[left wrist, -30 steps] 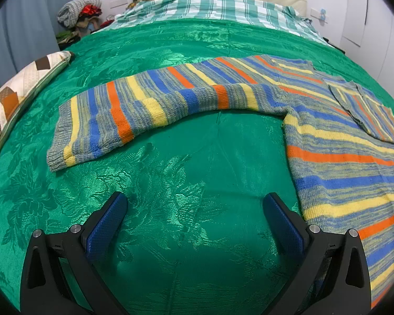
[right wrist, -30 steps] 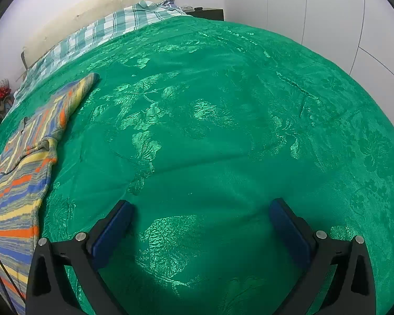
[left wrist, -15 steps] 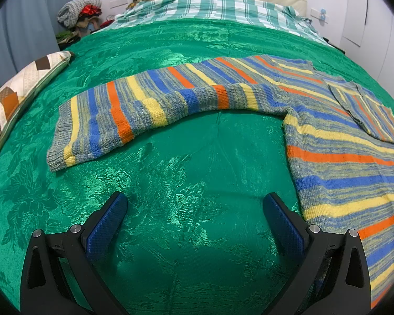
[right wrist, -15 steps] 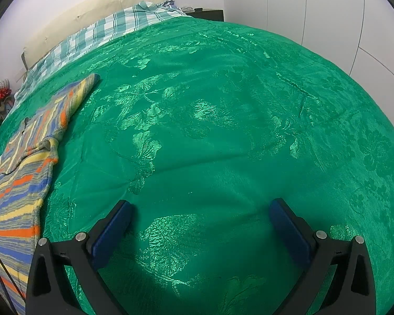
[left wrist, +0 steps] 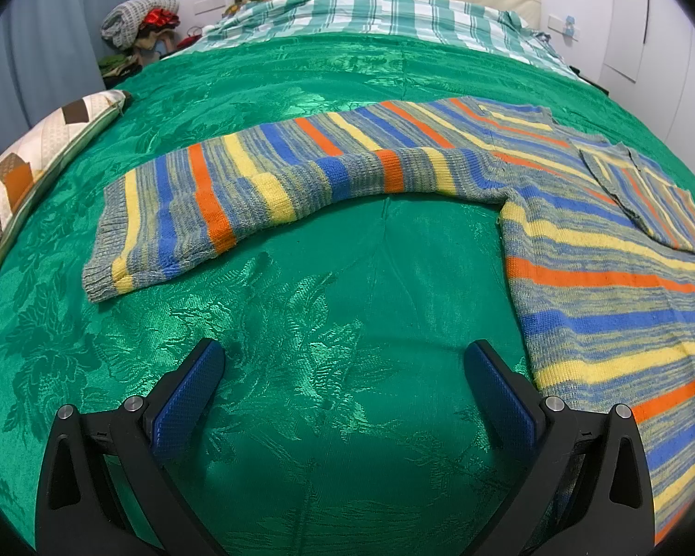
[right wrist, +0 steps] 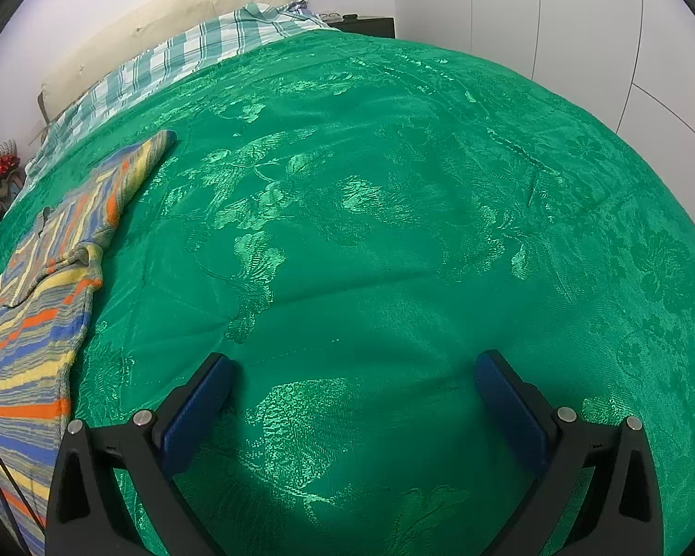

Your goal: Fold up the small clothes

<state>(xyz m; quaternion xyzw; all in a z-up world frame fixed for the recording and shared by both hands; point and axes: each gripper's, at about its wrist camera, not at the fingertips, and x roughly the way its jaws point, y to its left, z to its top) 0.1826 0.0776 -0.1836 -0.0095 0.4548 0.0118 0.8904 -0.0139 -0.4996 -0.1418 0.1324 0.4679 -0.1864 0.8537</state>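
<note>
Nothing has shifted in the last second: we hold both grippers, left gripper point(left wrist: 345, 387) and right gripper point(right wrist: 353, 387), jaws spread and empty, above the bed point(right wrist: 394, 231), the striped sweater point(left wrist: 602, 278) lying flat and unfolded, so folding has not begun.

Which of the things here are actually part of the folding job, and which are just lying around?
Part of the job:
- striped sweater, spread flat on the green bedspread
- left tongs, open
- right tongs, open

Just lying about:
- patterned cushion
- pile of clothes beside the bed
- plaid sheet
</note>
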